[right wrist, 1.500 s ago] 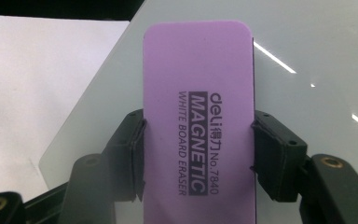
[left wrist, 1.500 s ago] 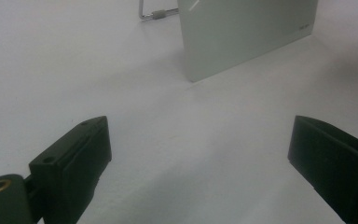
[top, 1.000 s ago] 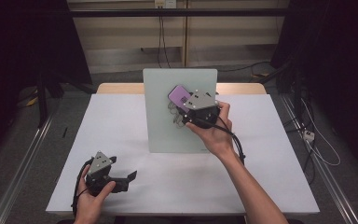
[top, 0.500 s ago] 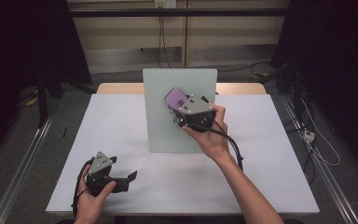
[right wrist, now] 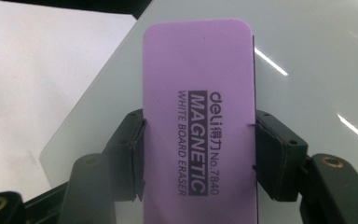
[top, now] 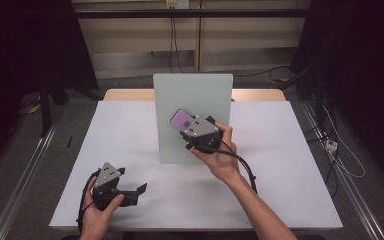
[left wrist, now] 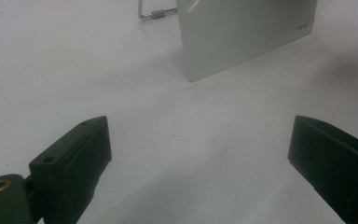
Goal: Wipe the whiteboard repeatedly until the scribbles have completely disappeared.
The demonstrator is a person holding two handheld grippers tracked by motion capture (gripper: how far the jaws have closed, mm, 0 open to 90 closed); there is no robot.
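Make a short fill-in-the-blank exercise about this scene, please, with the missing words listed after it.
1. The right gripper is shut on a ____ whiteboard eraser.
2. The eraser is held against the upright pale ____ that stands on the table.
3. The left gripper has its jaws ____, with nothing between them.

Missing words: purple; board; open

We see upright whiteboard point(top: 192, 100) standing mid-table point(top: 290, 200), blocking straight passage front to back. Right gripper point(top: 190, 131) with purple eraser point(top: 182, 119) occupies board's front face. Bare tabletop left and right of board; left gripper point(top: 130, 192) faces open surface.
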